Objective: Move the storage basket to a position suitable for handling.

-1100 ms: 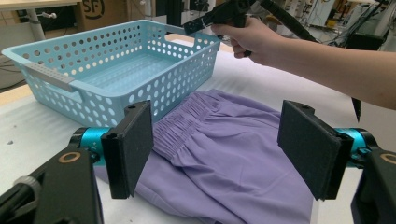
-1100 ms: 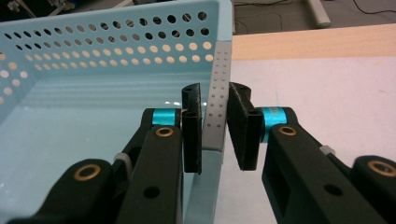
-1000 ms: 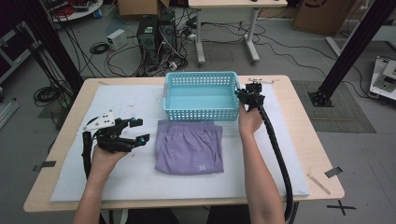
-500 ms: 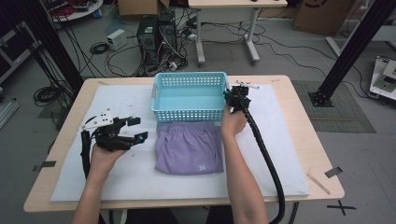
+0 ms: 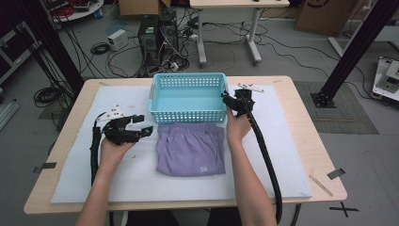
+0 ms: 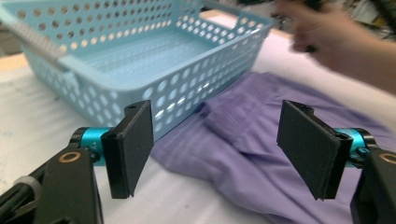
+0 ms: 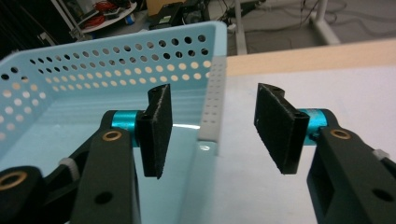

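Observation:
A light blue perforated basket (image 5: 188, 115) stands empty at the table's far middle. In front of it, touching its near wall, lies a folded purple garment (image 5: 190, 149). My right gripper (image 5: 229, 101) is at the basket's right end. Its jaws have just been opening and now straddle the basket's grey-edged rim (image 7: 212, 107) without pressing it. My left gripper (image 5: 143, 126) hovers left of the garment, open with nothing between its pads. It points at the basket's corner (image 6: 140, 56) and the garment (image 6: 243, 135).
A white mat (image 5: 282, 155) covers most of the wooden table (image 5: 310, 141). The right gripper's thick black cable (image 5: 263, 155) trails back over the mat's right side. Desks, computers and cables sit on the floor beyond the far edge.
The basket has slid left across the mat with my right gripper on its rim, and the right jaws have then opened off it. My left gripper has shifted slightly toward the basket.

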A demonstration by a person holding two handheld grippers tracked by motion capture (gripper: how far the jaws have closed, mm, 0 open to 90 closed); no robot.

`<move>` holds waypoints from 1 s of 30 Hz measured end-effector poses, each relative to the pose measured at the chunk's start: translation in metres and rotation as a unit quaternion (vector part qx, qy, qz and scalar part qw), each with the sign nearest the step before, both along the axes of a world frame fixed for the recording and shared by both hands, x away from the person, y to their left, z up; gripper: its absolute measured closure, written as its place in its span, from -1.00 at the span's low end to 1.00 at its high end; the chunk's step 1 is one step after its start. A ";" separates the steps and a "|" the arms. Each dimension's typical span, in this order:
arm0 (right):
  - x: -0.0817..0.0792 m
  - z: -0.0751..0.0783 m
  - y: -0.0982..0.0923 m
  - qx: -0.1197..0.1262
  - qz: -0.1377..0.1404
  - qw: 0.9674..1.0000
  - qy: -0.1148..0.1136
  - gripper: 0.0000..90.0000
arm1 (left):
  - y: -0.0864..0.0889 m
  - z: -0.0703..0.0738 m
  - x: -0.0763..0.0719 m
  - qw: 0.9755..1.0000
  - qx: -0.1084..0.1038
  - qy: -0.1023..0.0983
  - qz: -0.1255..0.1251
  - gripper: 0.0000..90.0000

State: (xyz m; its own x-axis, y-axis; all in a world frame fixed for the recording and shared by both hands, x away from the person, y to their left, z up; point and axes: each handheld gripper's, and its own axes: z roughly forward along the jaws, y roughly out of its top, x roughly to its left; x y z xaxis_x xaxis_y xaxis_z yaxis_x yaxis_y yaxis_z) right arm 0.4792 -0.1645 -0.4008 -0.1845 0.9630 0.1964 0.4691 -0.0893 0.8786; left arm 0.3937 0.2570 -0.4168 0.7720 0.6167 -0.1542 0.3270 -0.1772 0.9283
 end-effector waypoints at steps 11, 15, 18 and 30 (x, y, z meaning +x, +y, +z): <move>-0.045 0.018 -0.045 -0.020 0.026 0.998 -0.055 -0.08 | -0.030 -0.012 0.024 0.999 0.033 0.025 -0.013 -0.38; -0.063 0.021 -0.056 -0.020 0.038 0.997 -0.067 -0.08 | -0.037 -0.015 0.029 0.999 0.026 0.018 0.004 -0.38; -0.072 0.021 -0.061 -0.031 0.048 0.996 -0.072 -0.08 | -0.042 -0.018 0.031 0.999 0.034 0.018 0.012 -0.38; -0.073 0.000 -0.044 -0.071 0.112 0.991 -0.029 -0.06 | -0.046 -0.016 0.031 0.999 0.033 0.007 0.022 -0.40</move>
State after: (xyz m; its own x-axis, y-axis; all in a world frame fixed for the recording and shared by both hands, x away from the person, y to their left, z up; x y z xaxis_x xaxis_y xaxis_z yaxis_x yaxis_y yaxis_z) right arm 0.4059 -0.2088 -0.4008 -0.4040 0.9137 0.0441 0.4119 0.1386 0.9006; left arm 0.4244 0.2110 -0.4331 0.7417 0.6593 -0.1231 0.3495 -0.2232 0.9100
